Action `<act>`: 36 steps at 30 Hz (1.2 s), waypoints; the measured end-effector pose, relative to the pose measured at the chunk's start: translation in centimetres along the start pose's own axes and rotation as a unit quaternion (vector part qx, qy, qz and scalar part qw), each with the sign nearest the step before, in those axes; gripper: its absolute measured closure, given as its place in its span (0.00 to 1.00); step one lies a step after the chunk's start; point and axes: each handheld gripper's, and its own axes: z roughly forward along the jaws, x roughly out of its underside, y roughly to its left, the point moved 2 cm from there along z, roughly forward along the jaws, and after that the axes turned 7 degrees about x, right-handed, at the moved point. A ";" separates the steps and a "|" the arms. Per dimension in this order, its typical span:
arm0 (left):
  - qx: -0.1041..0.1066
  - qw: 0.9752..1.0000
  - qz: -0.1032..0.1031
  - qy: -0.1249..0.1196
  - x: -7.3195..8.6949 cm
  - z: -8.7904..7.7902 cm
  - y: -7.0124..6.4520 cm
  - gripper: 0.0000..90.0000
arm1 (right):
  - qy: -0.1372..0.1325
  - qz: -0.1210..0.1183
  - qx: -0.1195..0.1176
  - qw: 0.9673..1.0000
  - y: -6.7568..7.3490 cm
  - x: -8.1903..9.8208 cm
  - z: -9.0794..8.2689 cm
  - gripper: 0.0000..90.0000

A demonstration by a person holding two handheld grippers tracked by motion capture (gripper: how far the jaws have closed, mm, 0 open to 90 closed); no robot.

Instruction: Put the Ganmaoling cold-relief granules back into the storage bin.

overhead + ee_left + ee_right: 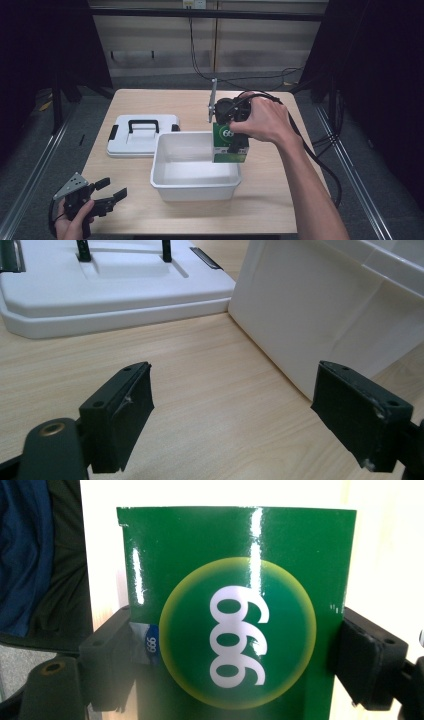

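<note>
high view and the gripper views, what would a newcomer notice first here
The bright green box with white digits stands out first, clamped by the right hand-held gripper over the right rim of the white tub at mid-table. Next comes the white lid with a black handle, lying flat left of the tub. The left hand-held gripper sits open at the near-left corner.
</note>
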 end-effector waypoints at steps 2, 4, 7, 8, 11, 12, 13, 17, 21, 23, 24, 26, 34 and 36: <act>0.001 1.000 0.000 0.000 0.0 0.0 0.0 0.18 | -0.004 0.002 -0.004 1.000 0.1 -0.3 0.4 0.18; 0.002 1.000 0.000 0.002 0.0 0.0 0.0 0.18 | -0.006 0.001 -0.006 1.000 0.2 -0.6 0.8 0.18; 0.002 1.000 0.002 0.003 0.0 0.0 0.0 0.18 | -0.001 -0.004 -0.009 1.000 0.1 -0.8 1.2 0.18; 0.003 1.000 0.001 0.003 0.0 0.0 0.1 0.18 | -0.001 -0.001 -0.006 1.000 0.0 -1.0 1.4 0.18; 0.003 1.000 0.002 0.002 0.0 0.0 0.1 0.18 | -0.004 -0.003 -0.010 1.000 0.0 -1.3 1.7 0.18; 0.002 1.000 0.001 0.001 0.0 0.0 0.1 0.18 | -0.005 -0.003 -0.010 1.000 0.0 -1.4 1.9 0.18; 0.003 1.000 0.002 0.002 0.0 0.0 0.1 0.18 | -0.004 -0.004 -0.011 1.000 0.0 -1.4 2.0 0.18; 0.003 1.000 0.002 0.003 0.0 0.0 0.0 0.18 | -0.001 -0.007 -0.015 1.000 -0.1 -1.6 2.7 0.18; 0.003 1.000 0.002 0.003 0.0 0.0 0.0 0.18 | -0.003 -0.004 -0.017 1.000 0.0 -1.8 3.5 0.18; 0.003 1.000 0.002 0.003 0.0 0.0 0.0 0.18 | 0.006 -0.005 -0.019 1.000 0.0 -2.1 4.2 0.18; 0.004 1.000 -0.001 0.001 0.0 0.0 0.0 0.18 | 0.009 -0.007 -0.019 1.000 0.0 -2.2 4.4 0.18; 0.004 1.000 -0.001 0.001 0.0 0.0 0.0 0.18 | 0.009 -0.007 -0.020 1.000 0.1 -2.4 4.8 0.18; 0.006 1.000 -0.002 0.002 0.1 0.0 0.0 0.18 | 0.011 -0.005 -0.017 1.000 0.1 -2.0 6.5 0.18; 0.005 1.000 -0.002 0.002 0.1 0.0 0.1 0.18 | 0.015 -0.003 -0.021 1.000 0.2 -1.9 6.9 0.18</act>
